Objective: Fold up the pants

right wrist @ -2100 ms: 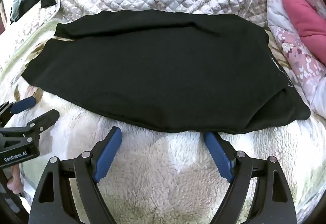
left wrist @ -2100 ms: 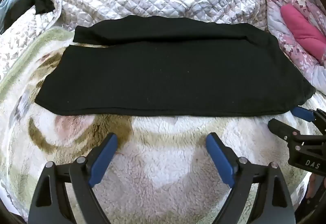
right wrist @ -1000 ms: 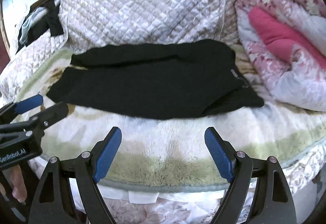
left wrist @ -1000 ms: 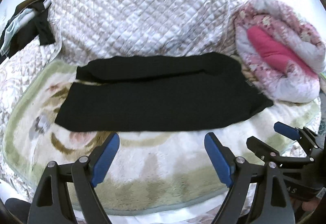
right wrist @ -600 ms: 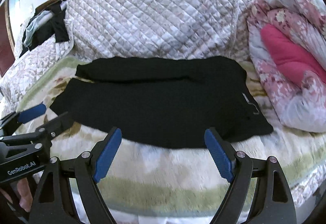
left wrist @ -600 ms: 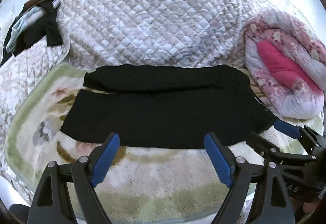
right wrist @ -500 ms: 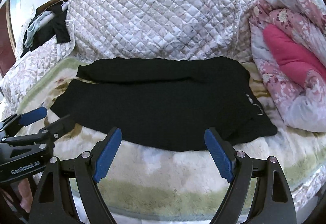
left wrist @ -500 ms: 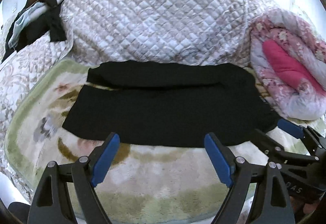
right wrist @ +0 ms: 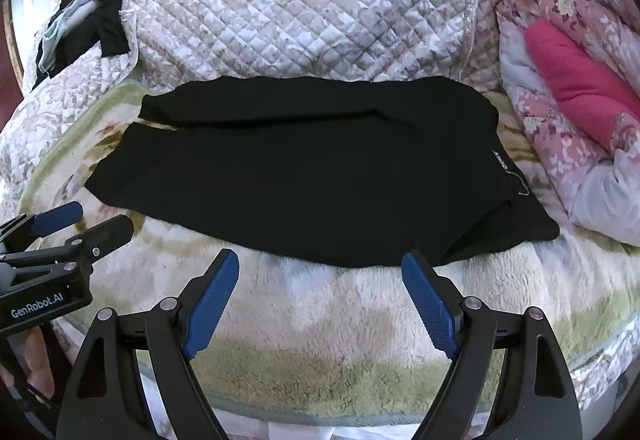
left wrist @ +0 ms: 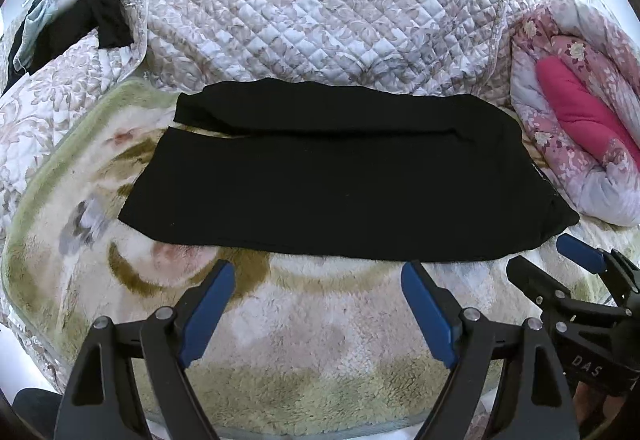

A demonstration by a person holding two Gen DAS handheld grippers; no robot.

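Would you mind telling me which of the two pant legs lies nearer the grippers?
The wider front leg, spread on the fleece blanket; the other leg lies behind it, against the quilted cover.

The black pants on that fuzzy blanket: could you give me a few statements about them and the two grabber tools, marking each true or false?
1. The black pants lie spread on the fleece blanket. True.
2. The right gripper is clamped on the pants. False: it is open, holding nothing.
3. The left gripper is open. True.
4. A rolled pink quilt lies on top of the pants. False: it sits beside them.
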